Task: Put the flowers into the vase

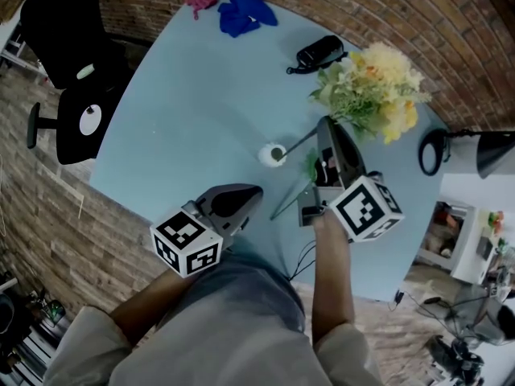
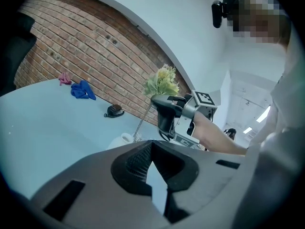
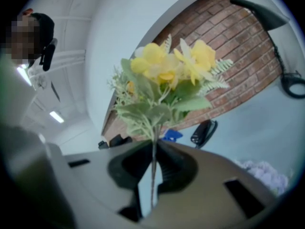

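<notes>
The right tongs (image 3: 153, 175) were clenched on the thin stem of the yellow flowers (image 3: 167, 80), whose blooms stood beyond the tips. The bunch was judged light, soft-headed and easily crushed, and best taken low on its wiry stem. The small white vase (image 1: 273, 154) stood on the surface (image 1: 185, 111), just left of the right tongs and ahead of the left tongs (image 1: 249, 193), which were closed on nothing. The vase's contents could not be made out.

Smooth matt table (image 1: 185, 111), rough brick wall (image 1: 386, 6) on the far side, soft crumpled blue cloth (image 1: 245, 10), smooth white vase (image 1: 273, 154), matt, fabric-looking flowers (image 3: 167, 75).
</notes>
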Demonstrator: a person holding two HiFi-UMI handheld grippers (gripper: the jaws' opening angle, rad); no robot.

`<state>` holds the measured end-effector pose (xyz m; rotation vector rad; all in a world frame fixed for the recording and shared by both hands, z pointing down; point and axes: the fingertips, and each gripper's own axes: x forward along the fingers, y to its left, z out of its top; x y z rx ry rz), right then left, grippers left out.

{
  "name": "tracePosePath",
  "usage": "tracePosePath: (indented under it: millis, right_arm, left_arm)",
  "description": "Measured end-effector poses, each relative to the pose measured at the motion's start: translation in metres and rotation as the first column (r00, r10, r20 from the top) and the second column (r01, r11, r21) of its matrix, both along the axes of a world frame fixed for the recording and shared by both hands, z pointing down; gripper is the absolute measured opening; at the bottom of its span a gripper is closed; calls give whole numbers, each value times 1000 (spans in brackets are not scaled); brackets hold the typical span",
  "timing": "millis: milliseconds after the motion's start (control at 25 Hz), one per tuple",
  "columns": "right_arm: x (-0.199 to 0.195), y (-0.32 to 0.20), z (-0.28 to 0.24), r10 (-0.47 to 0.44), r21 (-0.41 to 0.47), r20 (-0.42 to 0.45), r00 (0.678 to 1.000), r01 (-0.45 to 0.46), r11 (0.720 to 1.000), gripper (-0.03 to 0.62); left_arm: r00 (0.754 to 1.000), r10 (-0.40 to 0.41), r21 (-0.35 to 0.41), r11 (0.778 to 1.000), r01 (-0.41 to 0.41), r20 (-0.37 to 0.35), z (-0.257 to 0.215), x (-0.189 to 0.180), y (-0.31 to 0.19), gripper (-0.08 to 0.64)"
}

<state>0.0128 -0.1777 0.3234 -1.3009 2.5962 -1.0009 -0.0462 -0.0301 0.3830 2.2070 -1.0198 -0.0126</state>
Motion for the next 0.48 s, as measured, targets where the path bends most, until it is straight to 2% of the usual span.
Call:
tracePosePath:
  millis: [200,360,480]
  right_arm:
    - [-8,-2,4,-8,21,-28,1000,9,1000,43]
    - [-10,-5,14,11,60,-126,992,-3,998,43]
    - [-17,-4,20,-2,71,-157,988,13,997,43]
  left_arm:
    - [1000,-3,-8,1000,3,-1,2,-3,-2,20]
    - [1000,-3,-19,1000,3,-4,8,-8,-6,20]
    - [1000,-1,-30,1000,1,-7,12,-10,-7,19]
